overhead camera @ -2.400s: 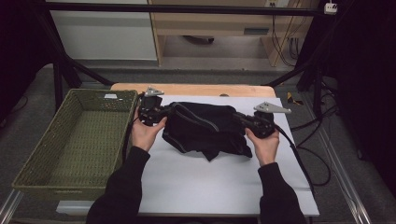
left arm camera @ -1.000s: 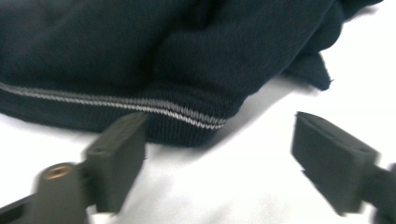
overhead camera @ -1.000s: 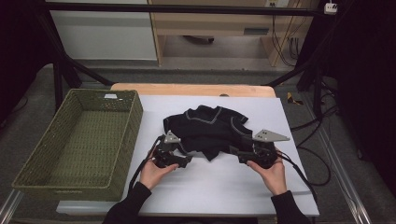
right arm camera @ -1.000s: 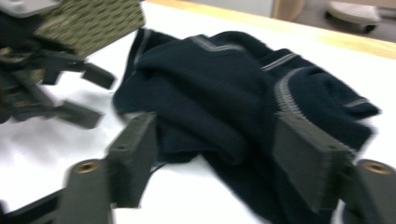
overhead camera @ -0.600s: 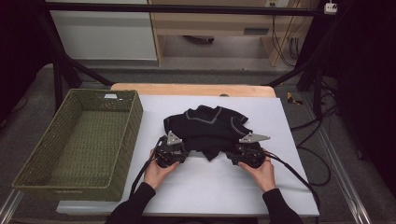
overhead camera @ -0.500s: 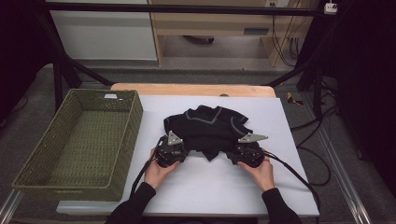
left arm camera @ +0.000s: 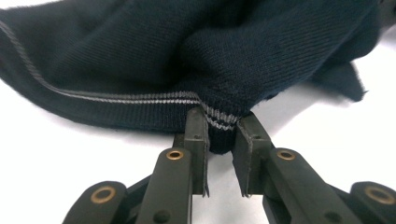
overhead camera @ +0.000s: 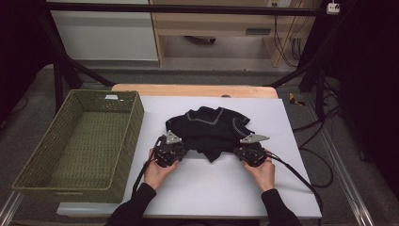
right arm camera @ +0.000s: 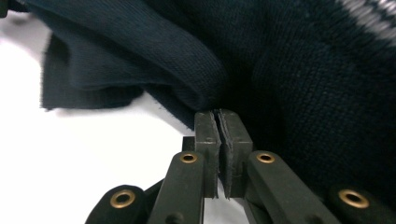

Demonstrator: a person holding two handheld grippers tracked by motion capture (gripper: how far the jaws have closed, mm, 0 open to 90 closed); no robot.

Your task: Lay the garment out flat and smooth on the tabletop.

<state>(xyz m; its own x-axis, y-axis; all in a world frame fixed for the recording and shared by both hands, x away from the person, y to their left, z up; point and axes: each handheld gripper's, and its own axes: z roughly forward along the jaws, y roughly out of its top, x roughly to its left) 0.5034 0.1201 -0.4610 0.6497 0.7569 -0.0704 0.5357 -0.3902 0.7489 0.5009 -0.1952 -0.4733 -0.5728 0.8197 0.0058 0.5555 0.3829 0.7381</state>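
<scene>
The left claw [overhead camera: 173, 149] and the right claw [overhead camera: 248, 149] sit side by side at the near edge of the dark navy knitted garment with thin grey stripes [overhead camera: 209, 131], which lies bunched mid-table, at twelve o'clock from both hands. The left claw [left arm camera: 219, 135] has just been closing and now pinches the striped ribbed hem [left arm camera: 212, 122] between its pads. The right claw [right arm camera: 217, 122] has also been closing and is pressed shut; whether it has caught any cloth I cannot tell. The hem runs nine to three between them, so a lift would likely raise that edge. Beyond, at ten o'clock, stands the green woven basket [overhead camera: 126, 101] on the white table [overhead camera: 221, 188].
</scene>
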